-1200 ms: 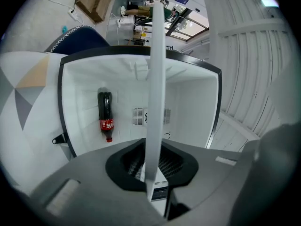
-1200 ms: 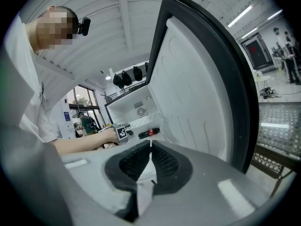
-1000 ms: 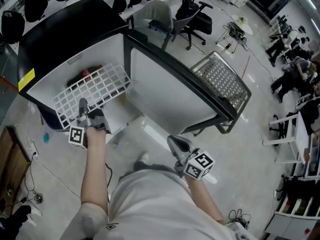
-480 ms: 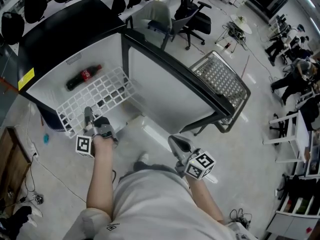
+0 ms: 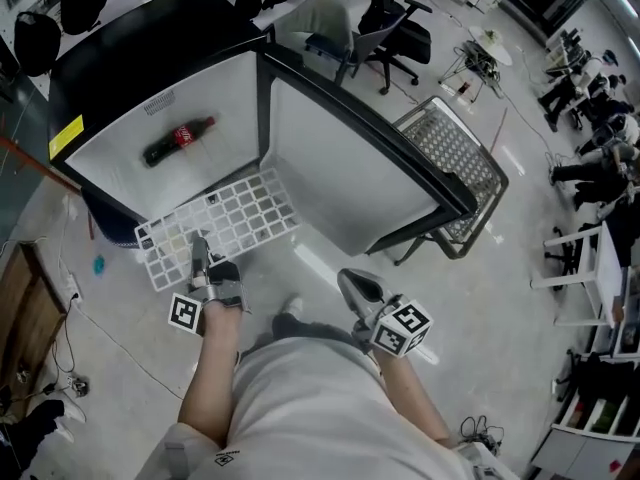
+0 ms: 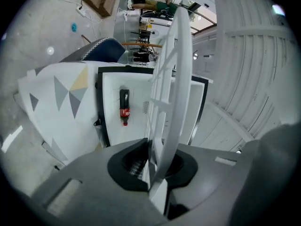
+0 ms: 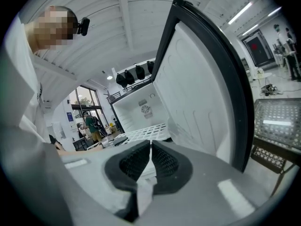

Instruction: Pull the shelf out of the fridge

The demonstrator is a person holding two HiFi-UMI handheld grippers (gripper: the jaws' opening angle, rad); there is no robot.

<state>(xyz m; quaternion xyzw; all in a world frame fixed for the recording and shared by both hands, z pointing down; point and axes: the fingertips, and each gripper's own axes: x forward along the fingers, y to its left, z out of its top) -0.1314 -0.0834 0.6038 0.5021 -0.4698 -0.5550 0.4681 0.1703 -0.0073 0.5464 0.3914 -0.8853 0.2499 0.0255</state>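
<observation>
The white wire shelf (image 5: 225,223) sits mostly out in front of the open fridge (image 5: 120,58), with only its far edge at the mouth of the white compartment and one far corner close to the bottom of the open door (image 5: 340,168). Your left gripper (image 5: 201,250) has the shelf's near edge; in the left gripper view the grid (image 6: 176,79) runs edge-on straight up from between the dark pads, and the jaws (image 6: 157,161) are pinched narrow on its rim. Inside the fridge a cola bottle (image 5: 178,140) lies alone on its side, well apart from the shelf; the left gripper view shows it too (image 6: 124,106), red label toward you. Your right gripper (image 5: 352,282) hangs close to your body, beside the door's lower edge and clear of the shelf. In the right gripper view its jaws (image 7: 150,159) are drawn together with nothing between them, only a thin slit showing. Beyond the door a metal mesh basket (image 5: 455,163) stands on the floor, and an office chair (image 5: 395,28) sits behind the fridge.
</observation>
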